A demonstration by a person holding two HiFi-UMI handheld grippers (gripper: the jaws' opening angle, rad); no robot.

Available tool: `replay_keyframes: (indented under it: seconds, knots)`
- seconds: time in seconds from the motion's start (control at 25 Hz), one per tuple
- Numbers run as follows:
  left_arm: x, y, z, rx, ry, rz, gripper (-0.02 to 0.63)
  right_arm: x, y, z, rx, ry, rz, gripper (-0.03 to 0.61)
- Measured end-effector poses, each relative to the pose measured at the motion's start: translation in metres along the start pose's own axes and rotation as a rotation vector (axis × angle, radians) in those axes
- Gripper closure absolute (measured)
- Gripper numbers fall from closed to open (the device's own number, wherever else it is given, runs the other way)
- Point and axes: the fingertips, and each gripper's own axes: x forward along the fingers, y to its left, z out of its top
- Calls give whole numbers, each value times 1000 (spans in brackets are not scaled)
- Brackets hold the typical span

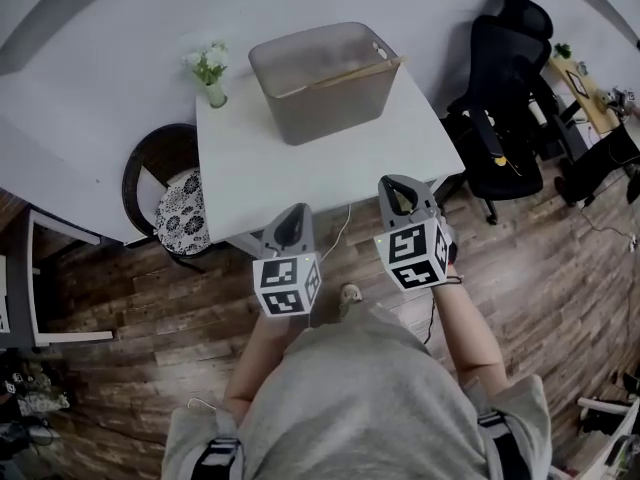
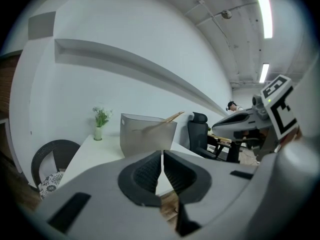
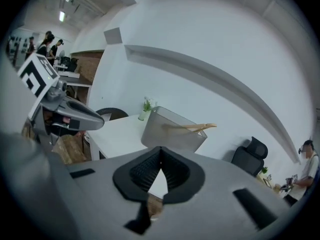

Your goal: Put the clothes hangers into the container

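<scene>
A grey see-through container [image 1: 320, 78] stands at the back of the white table [image 1: 300, 168]. A wooden clothes hanger [image 1: 345, 76] lies in it, one end poking over the right rim. The container [image 2: 148, 134] and hanger [image 2: 167, 119] also show in the left gripper view, and the container [image 3: 172, 131] and hanger [image 3: 197, 128] in the right gripper view. My left gripper [image 1: 293, 216] [image 2: 162, 156] hangs shut and empty in front of the table's near edge. My right gripper [image 1: 398, 184] [image 3: 160, 154] is shut on nothing at the near right corner.
A small vase of flowers [image 1: 210, 73] stands on the table's far left corner. A round black chair with a patterned cushion [image 1: 180, 208] sits left of the table, a black office chair [image 1: 505, 98] to its right. Wooden floor lies below.
</scene>
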Motion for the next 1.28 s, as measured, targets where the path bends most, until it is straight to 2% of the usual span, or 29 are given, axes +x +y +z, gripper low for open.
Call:
replay_keyframes:
  seconds: [0.2, 0.52, 0.96, 1.28]
  knots:
    - [-38, 0, -14, 2, 12, -25, 597, -31, 44, -12, 101, -1, 15, 575]
    - [-95, -5, -35, 6, 20, -39, 597, -78, 108, -25, 126, -8, 42, 575]
    - [-152, -13, -50, 16, 12, -43, 597, -117, 161, -35, 226, -50, 84, 575]
    - [-170, -13, -58, 17, 10, -39, 597, -125, 174, -39, 276, -62, 96, 575]
